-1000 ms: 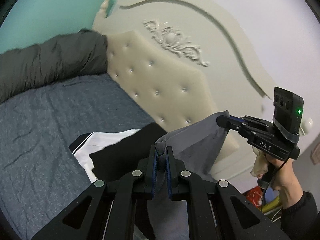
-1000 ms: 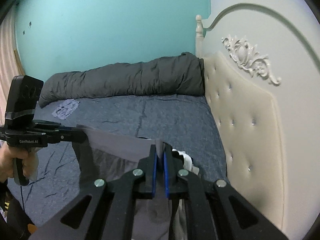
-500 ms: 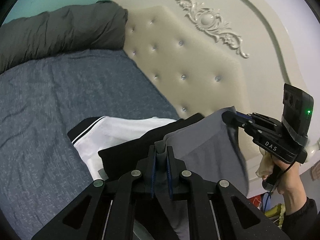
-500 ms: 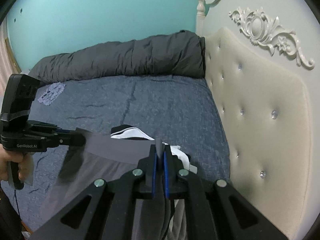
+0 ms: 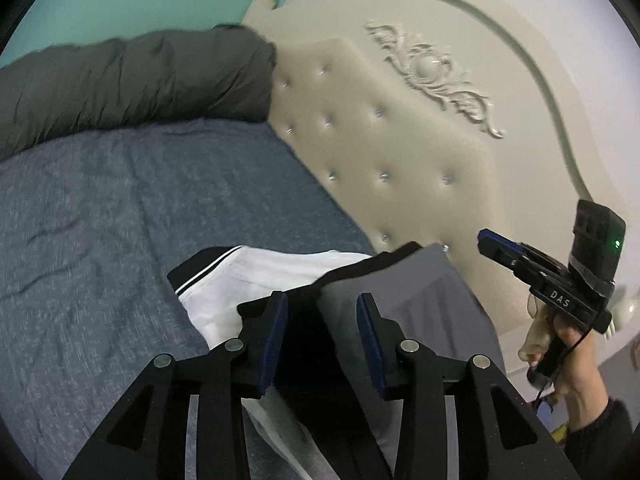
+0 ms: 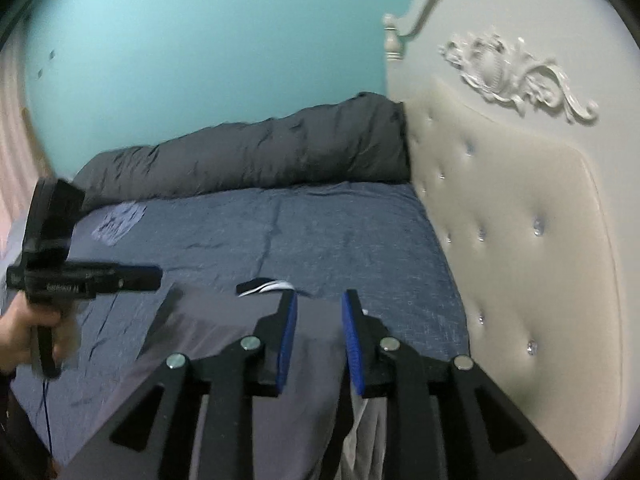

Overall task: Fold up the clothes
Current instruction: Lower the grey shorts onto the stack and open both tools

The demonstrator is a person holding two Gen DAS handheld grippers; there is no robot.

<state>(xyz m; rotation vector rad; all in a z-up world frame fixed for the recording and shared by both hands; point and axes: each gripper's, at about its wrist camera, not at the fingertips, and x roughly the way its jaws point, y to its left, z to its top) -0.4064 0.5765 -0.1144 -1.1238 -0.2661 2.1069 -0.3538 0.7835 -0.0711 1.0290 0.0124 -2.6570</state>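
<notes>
Your left gripper (image 5: 322, 322) has its blue-padded jaws spread wide with nothing between them; it hangs over the grey garment (image 5: 436, 304), which lies flat on the clothes pile at the headboard end of the bed; under the grey garment sits a black garment (image 5: 288, 308), and under that a white garment (image 5: 256, 276) with black striped trim; the pile rests on the blue-grey bedsheet (image 5: 120, 208). Your right gripper (image 6: 318, 322) is likewise spread apart and grips nothing; the grey cloth lies below it, spread out and blurred at its far corner. In the left wrist view your right hand (image 5: 568, 344) holds its gripper just beside the tufted cream headboard (image 5: 400, 152), clear of the fabric. A rolled dark grey duvet (image 6: 256, 152) lies along the teal wall (image 6: 200, 40), well apart from the pile.
</notes>
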